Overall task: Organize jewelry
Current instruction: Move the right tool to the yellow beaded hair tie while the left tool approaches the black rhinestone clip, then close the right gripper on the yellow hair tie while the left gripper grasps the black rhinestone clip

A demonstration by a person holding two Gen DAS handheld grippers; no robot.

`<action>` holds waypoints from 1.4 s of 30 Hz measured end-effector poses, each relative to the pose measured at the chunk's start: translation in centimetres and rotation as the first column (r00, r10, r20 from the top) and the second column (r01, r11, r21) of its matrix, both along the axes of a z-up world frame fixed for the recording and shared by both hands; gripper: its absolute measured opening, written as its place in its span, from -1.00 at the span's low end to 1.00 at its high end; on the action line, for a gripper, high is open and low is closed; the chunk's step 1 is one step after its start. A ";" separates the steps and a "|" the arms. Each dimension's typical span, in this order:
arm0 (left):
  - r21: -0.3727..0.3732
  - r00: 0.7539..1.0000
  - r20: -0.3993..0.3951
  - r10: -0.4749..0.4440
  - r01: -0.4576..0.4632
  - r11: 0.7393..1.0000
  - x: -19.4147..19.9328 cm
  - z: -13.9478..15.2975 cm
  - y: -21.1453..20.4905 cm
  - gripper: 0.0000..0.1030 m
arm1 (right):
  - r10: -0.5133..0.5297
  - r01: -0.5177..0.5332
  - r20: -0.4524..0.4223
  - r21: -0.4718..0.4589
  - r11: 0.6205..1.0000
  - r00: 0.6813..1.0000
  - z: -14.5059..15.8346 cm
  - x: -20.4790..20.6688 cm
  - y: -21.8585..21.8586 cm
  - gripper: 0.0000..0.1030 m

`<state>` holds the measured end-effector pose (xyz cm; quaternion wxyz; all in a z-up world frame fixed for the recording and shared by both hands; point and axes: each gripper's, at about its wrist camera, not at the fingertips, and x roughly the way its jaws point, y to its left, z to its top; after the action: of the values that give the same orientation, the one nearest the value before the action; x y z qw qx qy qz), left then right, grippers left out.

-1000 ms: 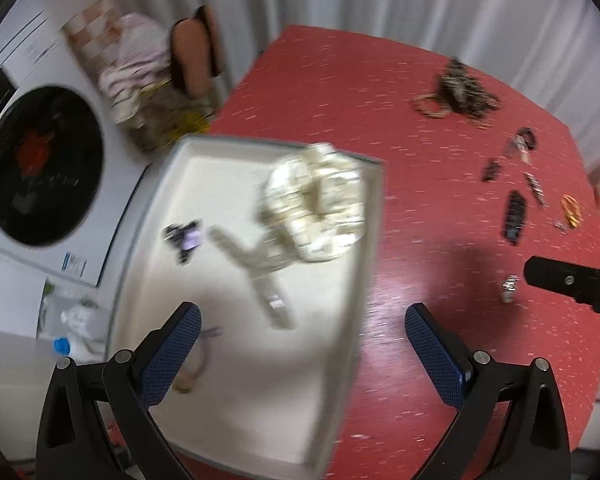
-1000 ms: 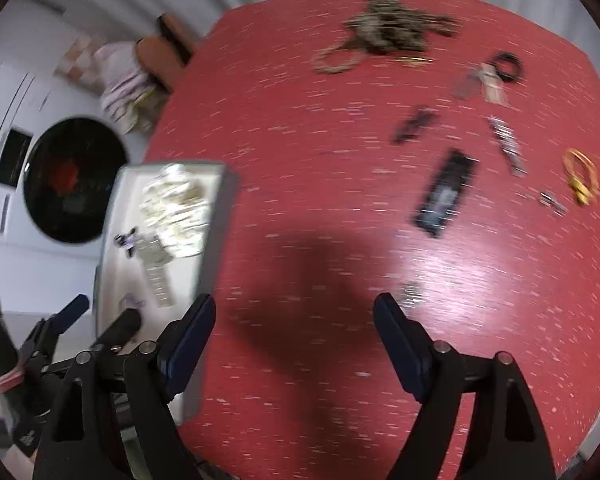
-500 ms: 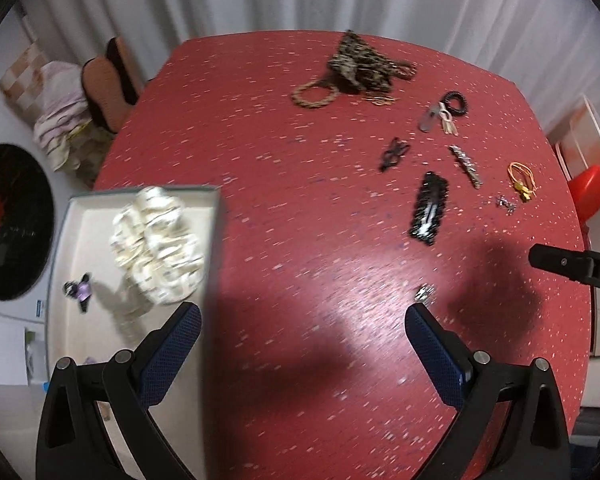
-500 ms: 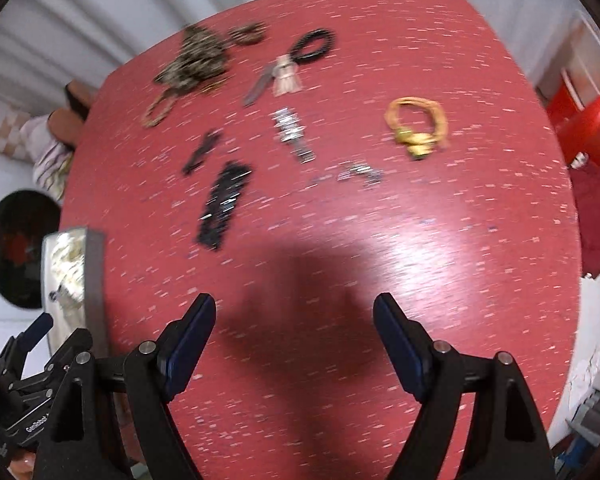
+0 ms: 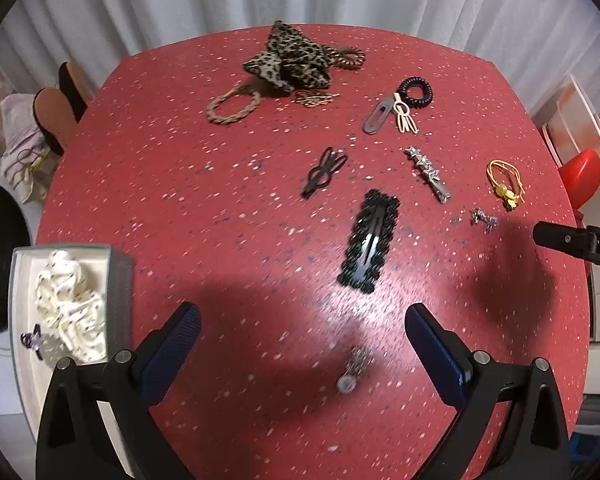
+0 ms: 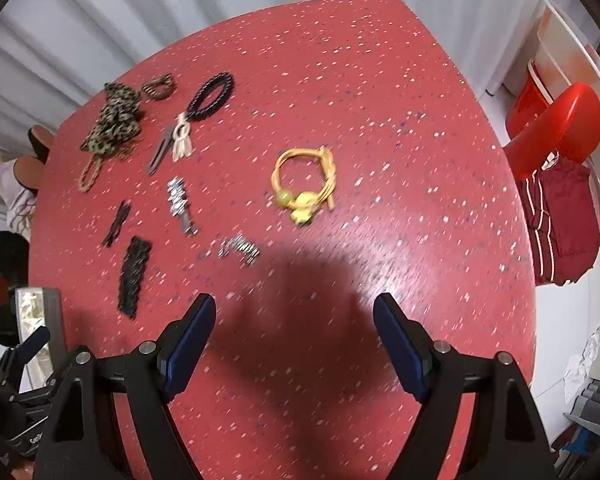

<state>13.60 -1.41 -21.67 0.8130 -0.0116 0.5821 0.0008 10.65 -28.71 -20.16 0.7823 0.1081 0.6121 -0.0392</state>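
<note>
Jewelry is still mostly loose on the red table [image 5: 180, 184], so you are early in the job. Only two pieces show in the white tray [image 5: 121, 280] at the table's left edge: a cream scrunchie [image 5: 70, 300] and a small purple clip [image 5: 32, 341] beside it. The tray's near end is hidden behind your left gripper [image 5: 302, 354], so there may be more in it.

Everything else is left to sort. At the far side lie a leopard-print scrunchie [image 5: 290, 62] touching a brown coil tie [image 5: 348, 58], with a braided tan band [image 5: 234, 108] and a small gold clip [image 5: 314, 99] just beside it. To their right are a black coil tie [image 5: 416, 92], a grey snap clip [image 5: 378, 116] and a cream clip [image 5: 405, 117], bunched together. Nearer you sit a thin black clip [image 5: 324, 172], a rhinestone barrette [image 5: 428, 174], a large black beaded clip [image 5: 370, 240], a yellow elastic [image 6: 304, 182] with beads, and a small silver piece [image 6: 240, 248].

Your left gripper hangs over the table with its jaws wide and nothing in them; a small silver charm [image 5: 354, 370] lies between them on the table, blurred, and it looks the likeliest next pick. Your right gripper [image 6: 294, 342] is also wide and empty, with the small silver piece and the yellow elastic ahead of it.

By a rough judgement, two pieces are stowed and about a dozen remain.
</note>
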 end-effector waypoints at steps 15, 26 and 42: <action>0.007 0.999 -0.013 -0.038 0.038 0.999 4.1 -3.1 -3.1 0.98 | 0.039 -0.038 0.018 -0.051 0.998 0.999 -2.4 5.0 -1.2 0.62; 0.018 0.998 -0.040 -0.039 0.040 0.999 5.4 -5.3 -4.4 0.98 | 0.114 -0.110 0.017 -0.156 0.982 0.993 -4.6 7.1 0.8 0.62; 0.009 0.998 -0.023 -0.058 0.059 0.998 6.1 -4.8 -5.0 0.36 | 0.153 -0.142 0.040 -0.203 0.969 0.987 -4.0 7.5 3.3 -0.18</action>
<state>19.74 -6.45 -26.48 0.8061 0.0095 0.5913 -0.0200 18.19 -25.42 -24.15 0.8066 -0.0159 0.5895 -0.0392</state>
